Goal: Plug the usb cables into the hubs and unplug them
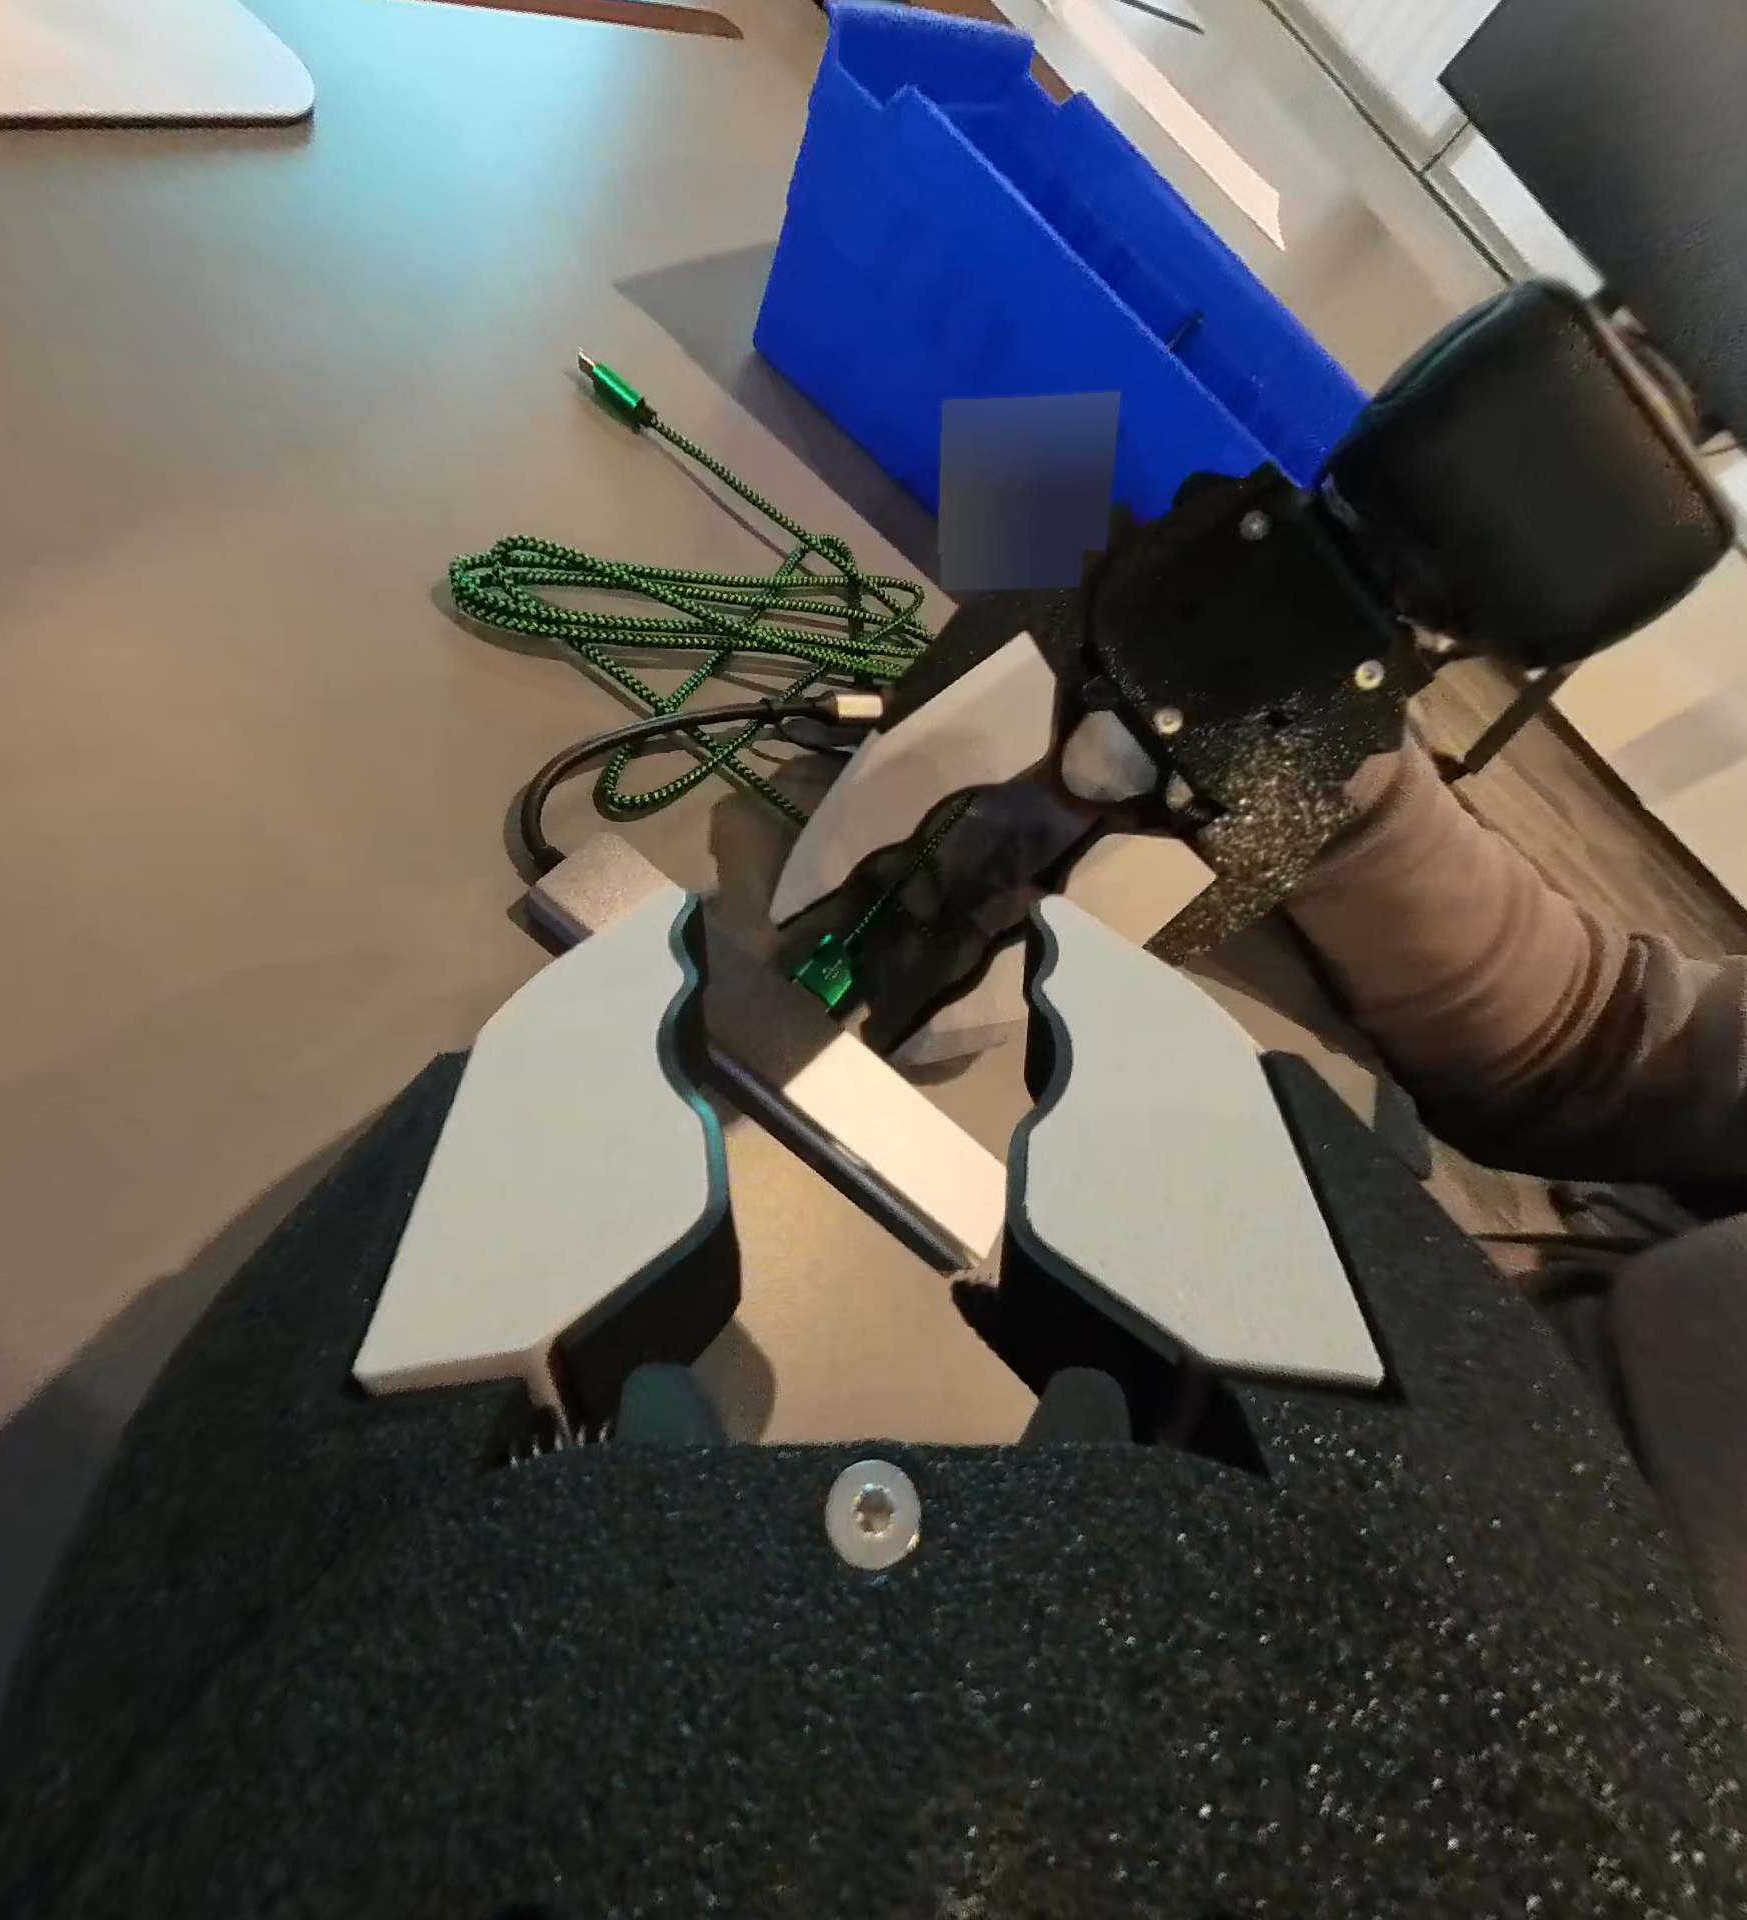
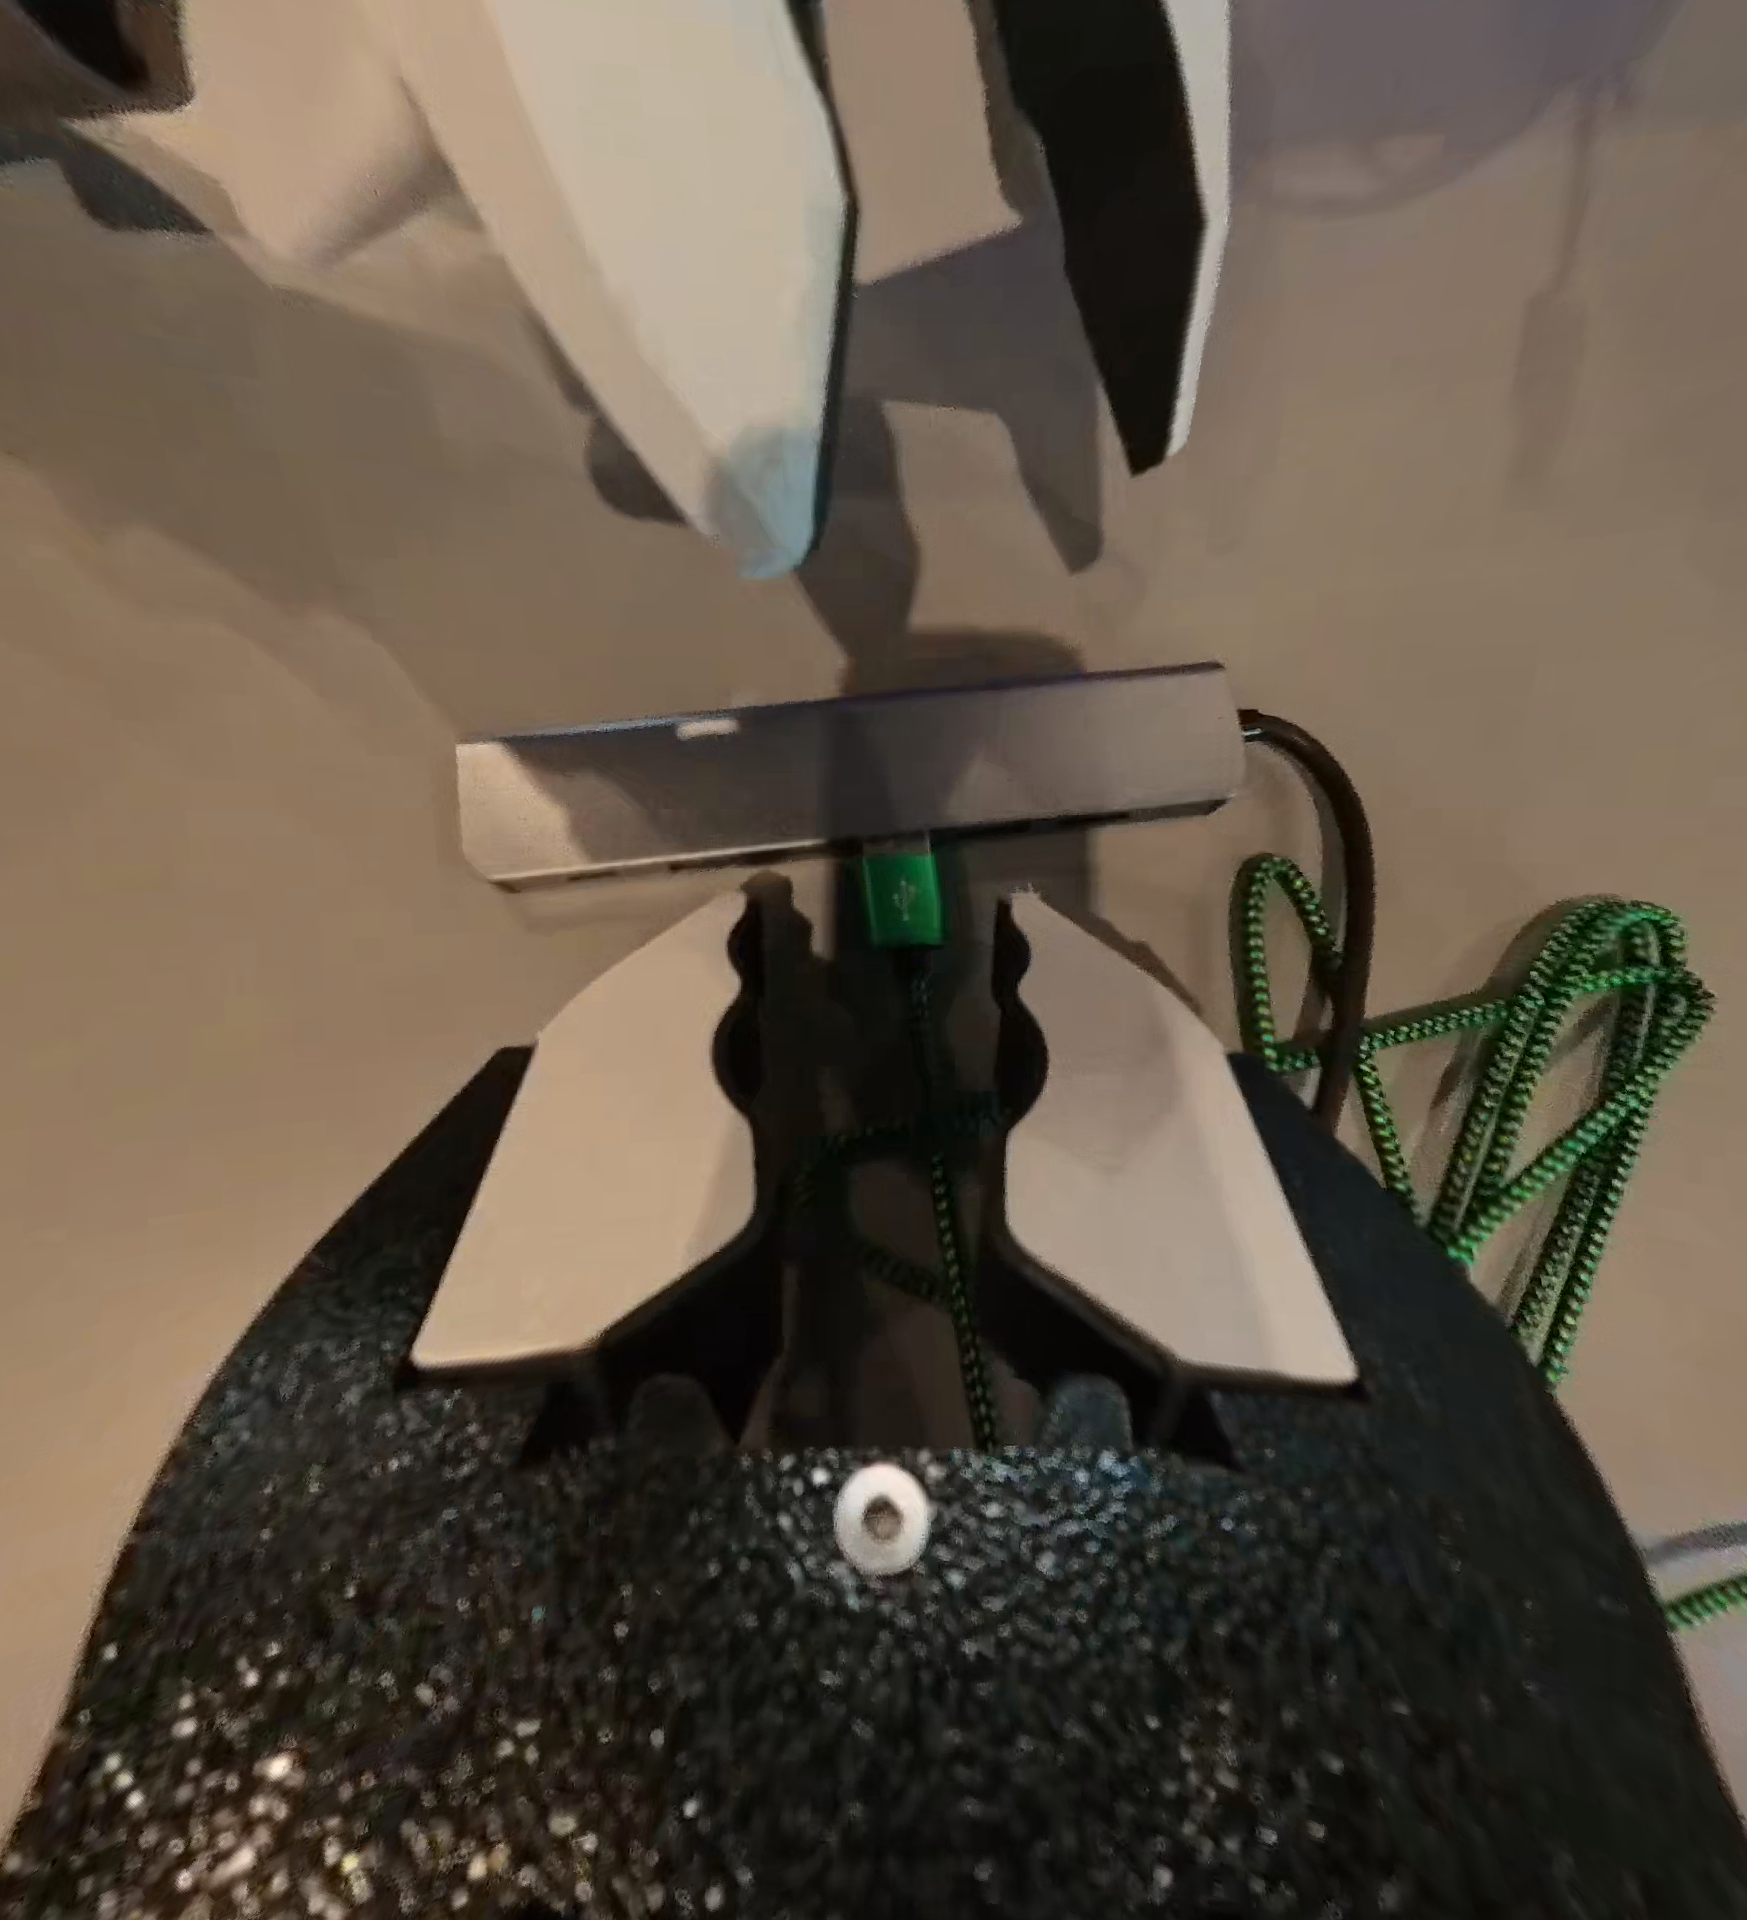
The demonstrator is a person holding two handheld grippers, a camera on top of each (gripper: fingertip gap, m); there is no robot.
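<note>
two grippers: mine, both spread wide, neither gripping anything.
left gripper (image 1: pixel 864 961): straddles flat grey aluminium usb hub (image 1: pixel 884 1127) on the table.
right gripper (image 2: pixel 890 899): green metal usb plug (image 2: pixel 898 899) sits in the hub's side port, straight ahead between my fingertips, axis along them.

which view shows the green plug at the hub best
The right wrist view: the green plug sits centred and unobstructed against the grey hub's side, between the open right gripper. The left wrist view shows it small and partly hidden by the right gripper's fingers.
</note>
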